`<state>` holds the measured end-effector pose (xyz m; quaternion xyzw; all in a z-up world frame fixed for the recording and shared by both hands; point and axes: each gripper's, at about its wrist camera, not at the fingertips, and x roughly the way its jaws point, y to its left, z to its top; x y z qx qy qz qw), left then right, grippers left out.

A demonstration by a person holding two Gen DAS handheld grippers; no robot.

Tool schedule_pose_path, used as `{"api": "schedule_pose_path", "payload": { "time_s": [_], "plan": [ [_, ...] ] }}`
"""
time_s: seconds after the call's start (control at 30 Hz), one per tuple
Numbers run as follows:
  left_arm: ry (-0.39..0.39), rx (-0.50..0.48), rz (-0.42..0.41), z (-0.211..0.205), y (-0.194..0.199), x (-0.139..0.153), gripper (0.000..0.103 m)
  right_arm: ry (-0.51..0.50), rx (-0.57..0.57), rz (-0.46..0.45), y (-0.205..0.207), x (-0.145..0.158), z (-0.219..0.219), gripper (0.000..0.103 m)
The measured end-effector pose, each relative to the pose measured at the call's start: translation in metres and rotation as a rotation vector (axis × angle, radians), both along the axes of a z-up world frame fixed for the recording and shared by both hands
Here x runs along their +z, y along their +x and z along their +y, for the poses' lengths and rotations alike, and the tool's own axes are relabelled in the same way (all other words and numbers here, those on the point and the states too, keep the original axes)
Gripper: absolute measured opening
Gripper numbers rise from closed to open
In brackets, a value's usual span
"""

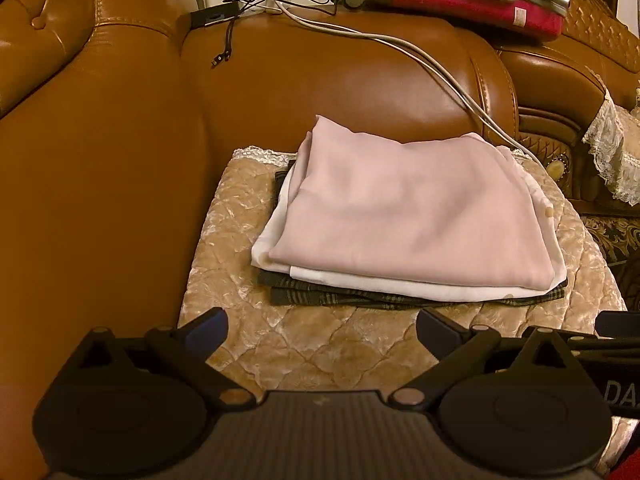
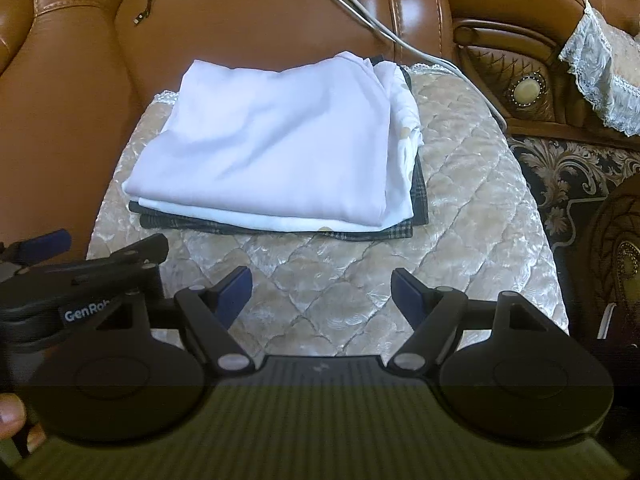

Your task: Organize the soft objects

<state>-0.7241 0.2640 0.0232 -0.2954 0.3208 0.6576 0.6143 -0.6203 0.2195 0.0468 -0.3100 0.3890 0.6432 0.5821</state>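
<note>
1. Folded clothes (image 1: 412, 224) are being shown stacked on the quilted cushion (image 1: 320, 344), which is lying on the brown leather sofa (image 1: 120, 160); the pale pink piece is sitting on top, a white one under it, and a dark plaid one at the bottom.
2. Left gripper (image 1: 322, 326) is being held over the cushion's near edge, just short of the stack, with its jaws apart and nothing between them.
3. Right gripper (image 2: 321, 290) is being held likewise, beside the left one, its jaws also wide and empty.
4. Trouble is being risked if only the top layer is pinched: the stack is likely being pulled open and the folds undone.
5. A slide is being risked too, since the cushion's velvet looks slick and the layers are lying loose.
6. White cables (image 1: 440, 68) are trailing down behind the cushion's far corner; they are probably being snagged if the pile is carried that way.
</note>
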Motion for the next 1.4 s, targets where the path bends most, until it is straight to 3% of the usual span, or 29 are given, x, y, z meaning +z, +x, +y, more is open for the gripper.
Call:
{"api": "schedule_pose_path", "payload": {
  "time_s": [1.4],
  "plan": [
    [-0.033, -0.041, 0.051, 0.009, 0.011, -0.002, 0.103, -0.009, -0.007, 0.012, 0.004, -0.004, -0.001, 0.084]
  ]
}}
